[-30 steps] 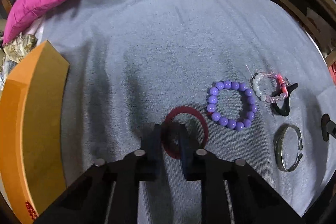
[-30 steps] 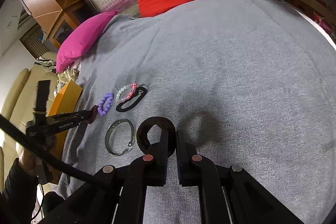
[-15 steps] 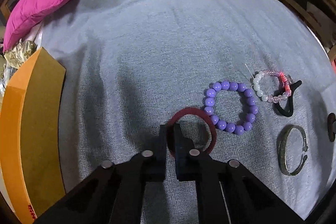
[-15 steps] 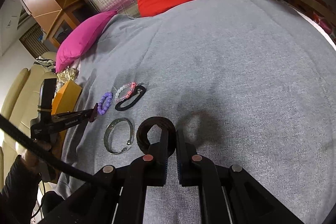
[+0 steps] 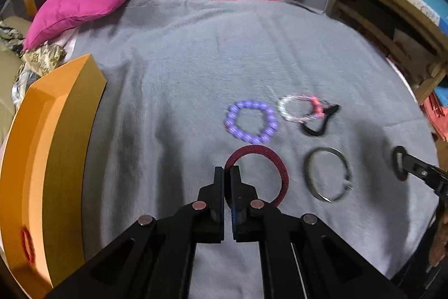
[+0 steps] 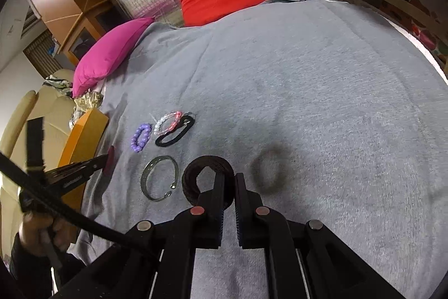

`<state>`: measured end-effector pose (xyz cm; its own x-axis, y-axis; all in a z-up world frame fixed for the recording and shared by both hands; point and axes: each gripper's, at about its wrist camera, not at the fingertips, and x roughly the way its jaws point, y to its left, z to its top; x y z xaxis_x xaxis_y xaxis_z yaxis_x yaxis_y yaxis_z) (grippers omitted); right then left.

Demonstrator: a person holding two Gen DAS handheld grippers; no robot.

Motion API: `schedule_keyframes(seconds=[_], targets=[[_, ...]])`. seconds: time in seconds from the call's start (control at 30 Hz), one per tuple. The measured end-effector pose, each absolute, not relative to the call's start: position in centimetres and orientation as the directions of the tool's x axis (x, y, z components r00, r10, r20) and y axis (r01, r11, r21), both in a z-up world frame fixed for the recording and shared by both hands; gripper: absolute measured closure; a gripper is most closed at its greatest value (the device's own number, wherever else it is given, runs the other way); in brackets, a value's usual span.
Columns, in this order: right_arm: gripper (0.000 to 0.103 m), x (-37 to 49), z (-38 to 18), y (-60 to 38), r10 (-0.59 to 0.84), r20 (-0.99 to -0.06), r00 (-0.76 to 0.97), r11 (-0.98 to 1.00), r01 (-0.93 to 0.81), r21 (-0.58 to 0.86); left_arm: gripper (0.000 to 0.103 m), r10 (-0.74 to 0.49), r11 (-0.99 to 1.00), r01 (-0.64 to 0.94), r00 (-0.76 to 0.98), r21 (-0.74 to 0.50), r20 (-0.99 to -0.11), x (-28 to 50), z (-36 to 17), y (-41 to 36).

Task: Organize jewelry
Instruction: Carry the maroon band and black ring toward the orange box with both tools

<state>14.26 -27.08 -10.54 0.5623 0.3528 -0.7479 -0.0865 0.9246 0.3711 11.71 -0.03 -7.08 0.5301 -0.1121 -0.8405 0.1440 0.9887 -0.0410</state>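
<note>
Gripping the dark red ribbed ring (image 5: pixel 268 161) at its near-left rim, the left gripper (image 5: pixel 227 173) has its jaws pinched fully together on the band. The rest of the loop hangs out ahead and to the right of the fingertips. In the right wrist view the same ring (image 6: pixel 109 160) appears edge-on at the tip of the left tool, apparently clear of the grey blanket (image 6: pixel 308 102), though blur makes the gap hard to judge.

Key relation for the coming move: the orange box (image 5: pixel 56 147) lies to the left of the left gripper, well apart from the held ring, with its long side running roughly parallel to the jaws' line. A red ring (image 5: pixel 27 245) already lies inside it at the near end. The left hand is plainly the nearer one to the box; judged from this, the carry should go leftward over the box wall, and the loop dangling on the right must clear that wall.

The right gripper (image 6: pixel 227 178) is closed on the black ring (image 6: pixel 207 181), gripping its right side, with the loop lying to the left of the jaws; a ring-shaped shadow falls on the blanket to the right.

Remaining on the blanket:
- purple bead bracelet (image 5: pixel 251 122), just beyond the red ring
- pink-and-clear bead bracelet (image 5: pixel 299 108), overlapping a black hair tie (image 5: pixel 319 125)
- metal cuff bangle (image 5: pixel 327 173), near the right of the held ring
</note>
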Motion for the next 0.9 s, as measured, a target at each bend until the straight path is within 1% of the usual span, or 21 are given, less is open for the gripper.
schedule_keyframes(seconds=[0.1,0.37,0.9], targets=[[0.096,13.7,-10.3,-26.7,0.346,-0.749,0.565,0.928,-0.090,0.361,0.099,-0.121,0.990,0.127,0.548,-0.061,-0.828,9.5,-6.5,-0.4],[0.096,12.1,-9.5,-25.8,0.330,-0.753,0.570,0.937,-0.100,0.335,0.099,-0.119,0.993,0.088,0.575,-0.083,-0.810,6.9,-5.8,0.0],[0.096,10.1,-8.1,-24.8,0.319,-0.748,0.582,0.944,-0.122,0.307,0.099,-0.094,0.995,0.077,0.597,-0.060,-0.796,4.6,-4.6,-0.1]])
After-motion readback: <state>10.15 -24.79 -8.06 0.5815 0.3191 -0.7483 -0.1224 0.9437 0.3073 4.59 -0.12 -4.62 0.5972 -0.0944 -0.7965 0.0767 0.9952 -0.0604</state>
